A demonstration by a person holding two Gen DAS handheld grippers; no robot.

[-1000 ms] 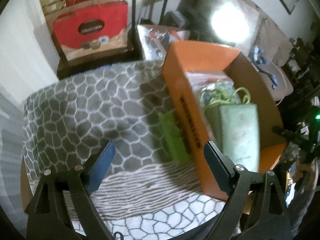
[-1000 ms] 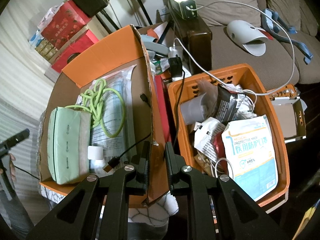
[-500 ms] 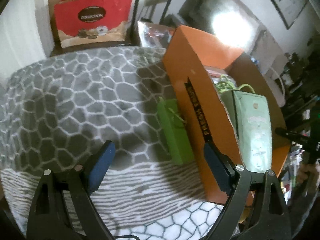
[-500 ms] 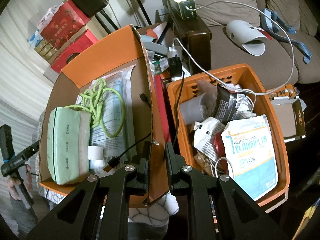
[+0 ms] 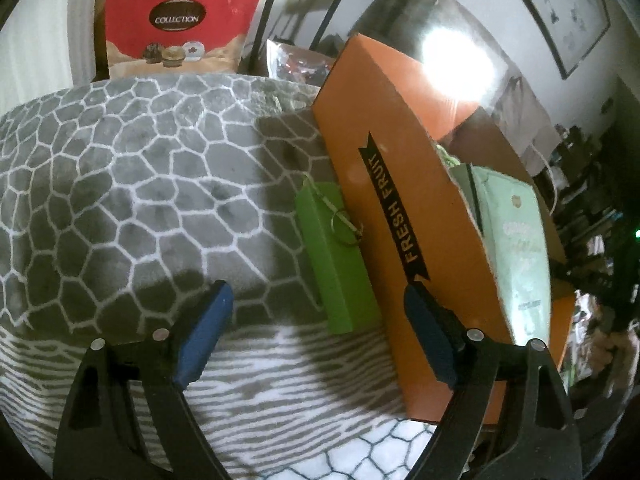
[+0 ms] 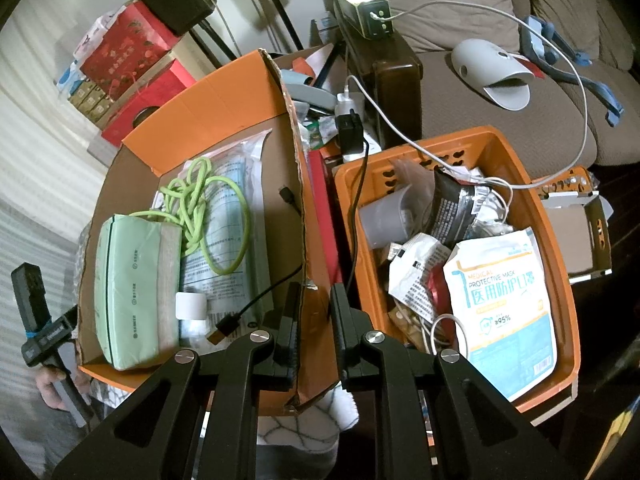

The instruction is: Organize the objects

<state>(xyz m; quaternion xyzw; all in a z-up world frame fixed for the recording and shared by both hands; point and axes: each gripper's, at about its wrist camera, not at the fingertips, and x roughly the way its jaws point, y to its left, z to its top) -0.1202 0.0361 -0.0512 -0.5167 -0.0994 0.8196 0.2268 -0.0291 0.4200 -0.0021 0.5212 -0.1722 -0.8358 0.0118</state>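
A bright green block with a metal key ring lies on the grey patterned blanket, tight against the side of the orange cardboard box. My left gripper hovers just above the block's near end. Its jaws are wide and closing, and the pads do not touch the block. My right gripper is shut on the near wall of the cardboard box. Inside that box lie a pale green tissue pack, a green cord and a black cable.
An orange plastic basket full of packets, with a mask pack on top, stands right of the box. Red gift boxes stand behind the blanket. A sofa with a white cable runs along the back right.
My left gripper has sunk toward the blanket and the green block, which now looks larger and sits between the fingertips. The right gripper keeps its grip unmoved.
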